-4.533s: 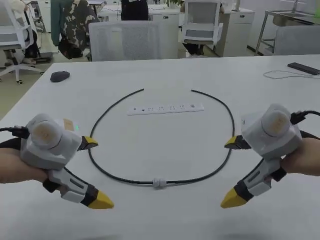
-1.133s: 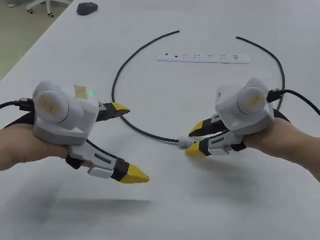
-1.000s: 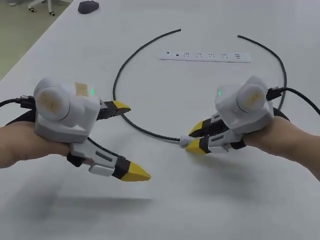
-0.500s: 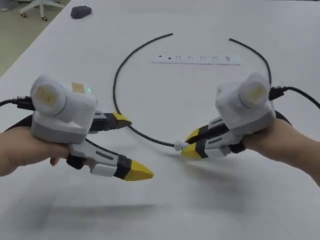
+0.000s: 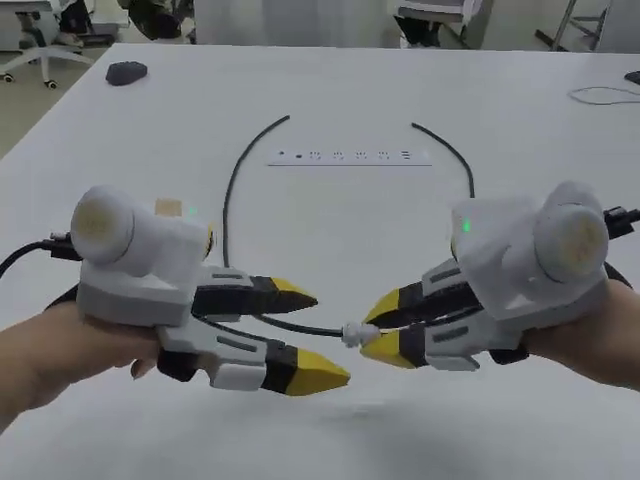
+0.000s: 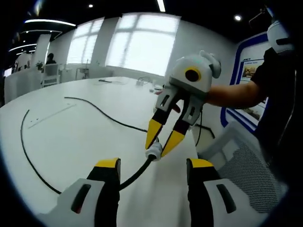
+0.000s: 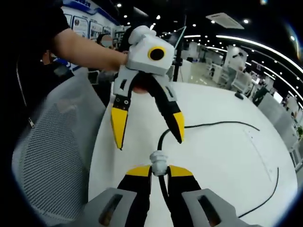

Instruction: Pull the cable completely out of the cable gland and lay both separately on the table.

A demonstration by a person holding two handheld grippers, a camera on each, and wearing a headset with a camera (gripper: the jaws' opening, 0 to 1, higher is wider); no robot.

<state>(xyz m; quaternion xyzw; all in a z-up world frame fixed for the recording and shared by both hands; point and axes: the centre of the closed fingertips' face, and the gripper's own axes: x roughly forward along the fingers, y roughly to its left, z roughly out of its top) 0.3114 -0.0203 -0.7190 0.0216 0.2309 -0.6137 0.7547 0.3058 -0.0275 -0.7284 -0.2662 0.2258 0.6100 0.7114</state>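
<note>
A long black cable (image 5: 232, 190) lies in a wide arc on the white table (image 5: 330, 230). The small white cable gland (image 5: 352, 334) sits on it and is raised a little off the table. My right gripper (image 5: 372, 328) is shut on the gland, which pokes out at its yellow tips (image 7: 159, 171); the cable (image 7: 208, 125) runs on from there. My left gripper (image 5: 318, 337) faces it, open, its jaws on either side of the cable just short of the gland (image 6: 154, 152). From the left gripper view, the right gripper (image 6: 158, 146) pinches the gland from above.
A white power strip (image 5: 350, 157) lies inside the cable's arc. A dark mouse (image 5: 125, 72) sits at the table's far left, a thin grey wire (image 5: 600, 95) at the far right. A mesh chair (image 7: 52, 142) stands by the table's near edge.
The right gripper has closed on the gland and lifted it off the table. The left gripper has moved in until its open jaws straddle the cable beside the gland.
</note>
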